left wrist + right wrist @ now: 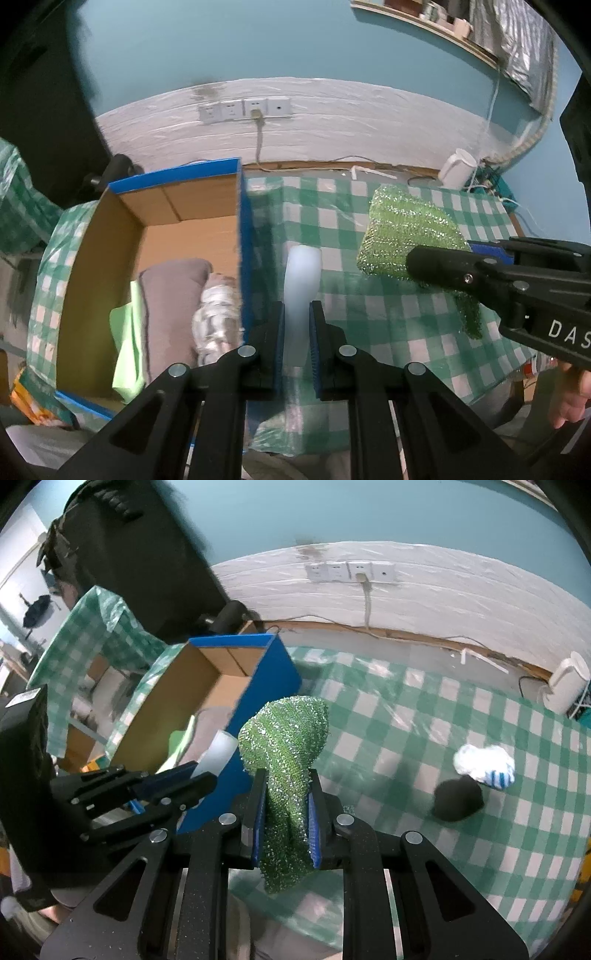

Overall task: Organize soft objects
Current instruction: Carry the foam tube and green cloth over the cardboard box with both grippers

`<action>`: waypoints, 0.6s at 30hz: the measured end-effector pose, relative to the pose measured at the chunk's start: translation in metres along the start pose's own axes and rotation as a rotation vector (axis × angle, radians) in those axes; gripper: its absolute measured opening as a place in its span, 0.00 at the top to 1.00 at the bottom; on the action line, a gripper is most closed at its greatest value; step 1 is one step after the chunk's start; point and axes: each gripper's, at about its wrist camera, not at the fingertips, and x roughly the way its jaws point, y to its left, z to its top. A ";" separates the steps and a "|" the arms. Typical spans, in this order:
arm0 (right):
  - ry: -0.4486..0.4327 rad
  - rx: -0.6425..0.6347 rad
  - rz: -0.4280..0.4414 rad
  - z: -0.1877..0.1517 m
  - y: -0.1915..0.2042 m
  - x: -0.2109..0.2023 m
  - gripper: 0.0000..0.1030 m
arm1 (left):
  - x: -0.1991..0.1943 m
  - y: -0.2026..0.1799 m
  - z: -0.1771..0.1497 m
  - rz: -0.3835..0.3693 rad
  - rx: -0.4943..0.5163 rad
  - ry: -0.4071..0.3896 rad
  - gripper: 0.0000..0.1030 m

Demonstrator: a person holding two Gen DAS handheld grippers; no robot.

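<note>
Here, two soft items were caught in mid-air above a table (461,716) covered in a green-and-white checked cloth. The left hand-held gripper (297,321) was clamped on a pale white foam piece (301,280), which stood up between its blue-padded fingers (279,343), just right of the wall of a blue-sided cardboard box (242,236). The right hand-held gripper (286,808) was closed on a glittery green scouring sponge (286,738), whose upper end bulged above the fingers while its lower end hung below them. Seen from the right wrist, the sponge sat just beside the box's near blue wall (258,709), with the left hand-held gripper and its foam piece (219,755) to the left of it.

Inside the box lay a grey-brown cushion-like item (171,299), a light green cloth (127,347) at its left and a crinkled silvery-white item (216,317) against the blue wall.

Farther right on the table lay a white bundle with blue stripes (485,766) and, touching it, a black soft object (458,799). A white jug (565,683) stood near the table's far right edge. A row of wall sockets (243,109) sat on the plastic-covered wall behind, with a cable plugged into one.
</note>
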 end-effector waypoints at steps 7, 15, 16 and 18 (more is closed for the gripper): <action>0.017 -0.036 0.014 0.010 0.026 0.014 0.83 | -0.008 0.027 0.000 -0.005 -0.057 -0.017 0.88; 0.032 -0.075 0.035 0.020 0.055 0.030 0.83 | -0.012 0.058 -0.003 0.009 -0.111 -0.029 0.88; 0.036 -0.081 0.037 0.022 0.059 0.033 0.83 | -0.012 0.061 -0.004 0.011 -0.115 -0.031 0.88; 0.042 -0.088 0.039 0.024 0.065 0.037 0.83 | -0.011 0.068 -0.004 0.017 -0.129 -0.030 0.88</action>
